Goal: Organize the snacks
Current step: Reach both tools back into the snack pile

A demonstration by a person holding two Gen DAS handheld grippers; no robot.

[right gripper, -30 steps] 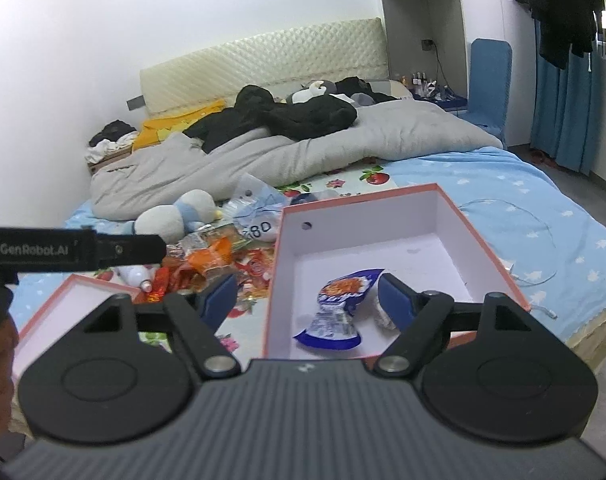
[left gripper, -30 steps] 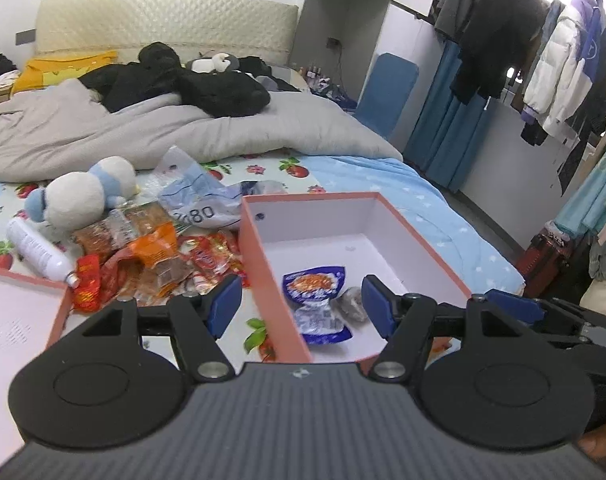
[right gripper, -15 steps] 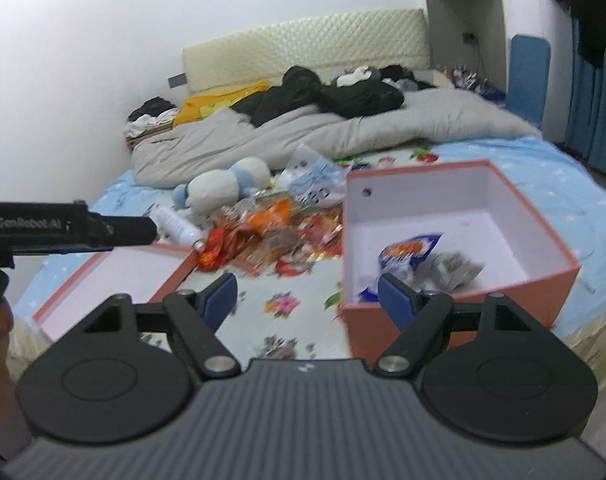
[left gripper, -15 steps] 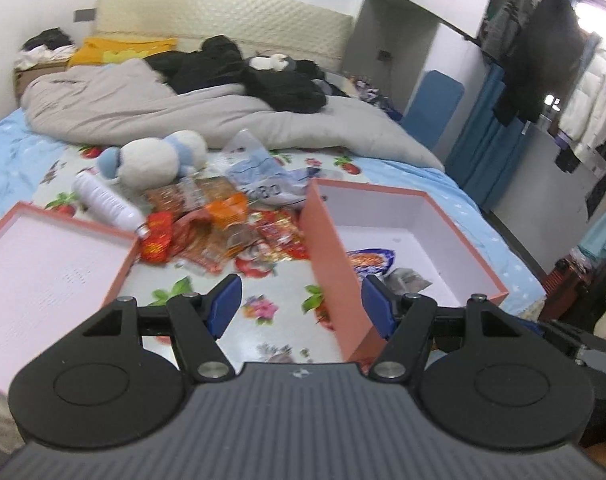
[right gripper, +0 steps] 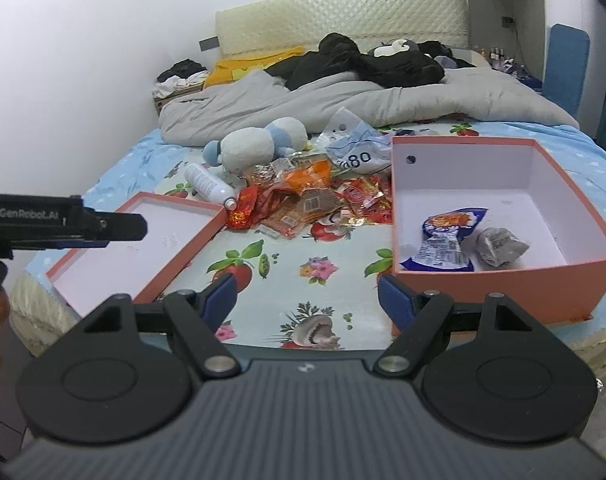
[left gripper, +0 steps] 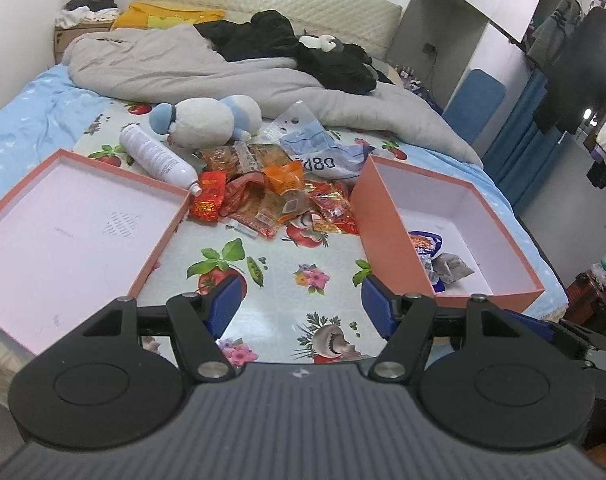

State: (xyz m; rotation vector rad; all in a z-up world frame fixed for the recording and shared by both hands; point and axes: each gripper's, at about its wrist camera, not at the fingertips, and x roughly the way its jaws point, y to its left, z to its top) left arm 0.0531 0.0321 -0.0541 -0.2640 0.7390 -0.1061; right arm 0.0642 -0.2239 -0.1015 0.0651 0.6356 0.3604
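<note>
Both tools hang over the near edge of the bed, and neither has anything in it. The left gripper (left gripper: 303, 300) stands well open, blue pads wide apart with only the flowered sheet (left gripper: 279, 276) showing between them; the right gripper (right gripper: 307, 300) is just as wide and just as empty.

Starting at the left, the shallow lid (left gripper: 63, 232), pink inside, lies with nothing in it. Beside its far corner the white bottle (left gripper: 155, 156) lies on its side, tip close to the snack pile (left gripper: 275, 196). The risk is right there: those orange and red packets overlap loosely, so a wide bite could pinch two at once or drag the heap sideways. The crinkly film may also slip out on the lift.

Behind the pile sit the plush toy (left gripper: 207, 120) and a clear blue-printed bag (left gripper: 315, 152), easy to snag by mistake.

At the right stands the deep box (right gripper: 583, 208), holding a blue packet (right gripper: 447, 240) and a small grey packet (right gripper: 499, 246), possibly a wrapped sweet, though the print is too small to read. Its near wall is tall, so a low carry could clip the rim and shove the box towards the bed edge.
</note>
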